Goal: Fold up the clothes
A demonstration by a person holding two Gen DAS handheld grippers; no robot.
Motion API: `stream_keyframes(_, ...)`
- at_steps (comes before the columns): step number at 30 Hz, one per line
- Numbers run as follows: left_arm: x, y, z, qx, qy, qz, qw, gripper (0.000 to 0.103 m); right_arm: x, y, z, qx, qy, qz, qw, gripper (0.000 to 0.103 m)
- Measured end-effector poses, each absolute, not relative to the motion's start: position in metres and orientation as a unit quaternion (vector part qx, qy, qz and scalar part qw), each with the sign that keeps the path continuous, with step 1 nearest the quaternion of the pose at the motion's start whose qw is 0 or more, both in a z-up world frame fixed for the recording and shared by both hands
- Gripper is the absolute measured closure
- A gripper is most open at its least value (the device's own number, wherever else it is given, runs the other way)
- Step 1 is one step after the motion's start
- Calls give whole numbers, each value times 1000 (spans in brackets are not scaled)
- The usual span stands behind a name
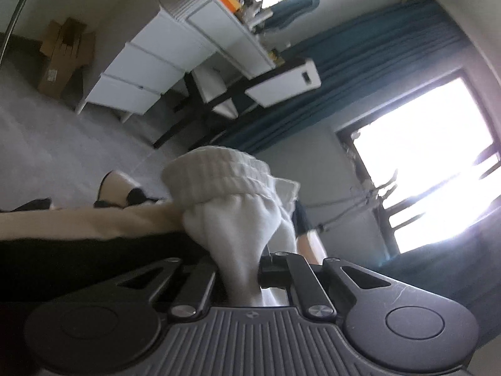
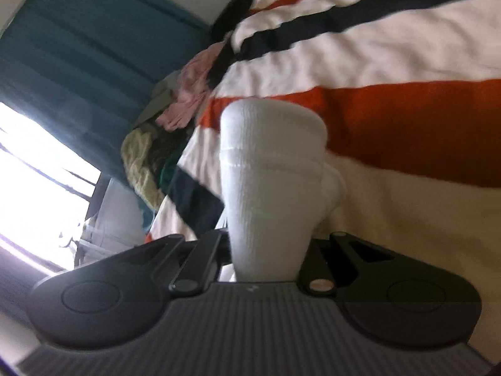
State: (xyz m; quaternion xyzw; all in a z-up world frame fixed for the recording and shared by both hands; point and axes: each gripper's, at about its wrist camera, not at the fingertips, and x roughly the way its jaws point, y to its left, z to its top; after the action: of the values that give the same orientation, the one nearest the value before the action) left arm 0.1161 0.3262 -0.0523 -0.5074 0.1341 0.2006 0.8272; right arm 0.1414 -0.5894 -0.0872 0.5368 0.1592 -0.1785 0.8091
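a: where's the sock?

b: a white sock (image 1: 228, 194) is bunched between the fingers of the left hand-held gripper (image 1: 247, 269), which is clamped tight on it. the ribbed cuff sticks up above the jaws, lifted over the bed (image 1: 78, 219).

a: and the other hand-held gripper?

b: the right hand-held gripper (image 2: 266, 250) is closed on white ribbed sock fabric (image 2: 269, 169) too. its rounded end stands up out of the jaws. i cannot tell whether that is the same sock or a second one.

a: what lies under it?

b: a striped cover (image 2: 391, 62) on the bed, with white, orange and dark bands. the frame is blurred.

a: any bins or baskets with clothes in them?

b: none that i can make out. a loose pile of clothes (image 2: 169, 131), pink, yellowish and dark green, sits at the far edge of the cover, near the teal curtain (image 2: 78, 47).

a: anything else in the room?

b: from the left view, a white table (image 1: 219, 31) with drawers, a cardboard box (image 1: 62, 56) on the floor, slippers (image 1: 122, 188) beside the bed, and a bright window (image 1: 432, 163).
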Motion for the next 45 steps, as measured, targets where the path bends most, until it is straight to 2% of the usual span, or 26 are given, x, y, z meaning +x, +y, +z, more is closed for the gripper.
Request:
stream_keyframes(4, 113, 319, -56, -444, 213, 219, 842, 97, 130, -603, -105, 559, 182, -192, 786, 91)
stream_keyframes(6, 112, 317, -61, -418, 245, 224, 846, 91, 130, -605, -115, 576, 190, -190, 772, 89)
stream_keyframes(13, 111, 305, -63, -384, 285, 232, 847, 78, 131, -610, -136, 623, 188, -169, 741, 85)
stream_keyframes(16, 114, 293, -58, -349, 302, 238, 855, 56, 130, -607, -135, 625, 184, -161, 741, 77)
stream_keyframes(18, 113, 285, -53, -325, 311, 260, 855, 29, 131, -605, -134, 629, 179, -152, 741, 59)
stream_keyframes(21, 109, 271, -41, -277, 308, 288, 864, 20, 135, -602, -135, 641, 164, -131, 739, 39)
stream_keyframes(24, 106, 260, -28, -244, 299, 295, 874, 19, 140, -599, -134, 636, 162, -125, 744, 28)
stream_keyframes(29, 102, 242, -11, -205, 270, 311, 888, 14, 148, -590, -119, 587, 177, -153, 775, 27)
stream_keyframes(36, 119, 210, -3, -138, 256, 278, 916, 14, 140, -590, -102, 600, 117, -103, 785, 27)
stream_keyframes(45, 138, 134, -18, -108, 262, 167, 944, 14, 139, -592, -122, 633, 137, -131, 751, 27)
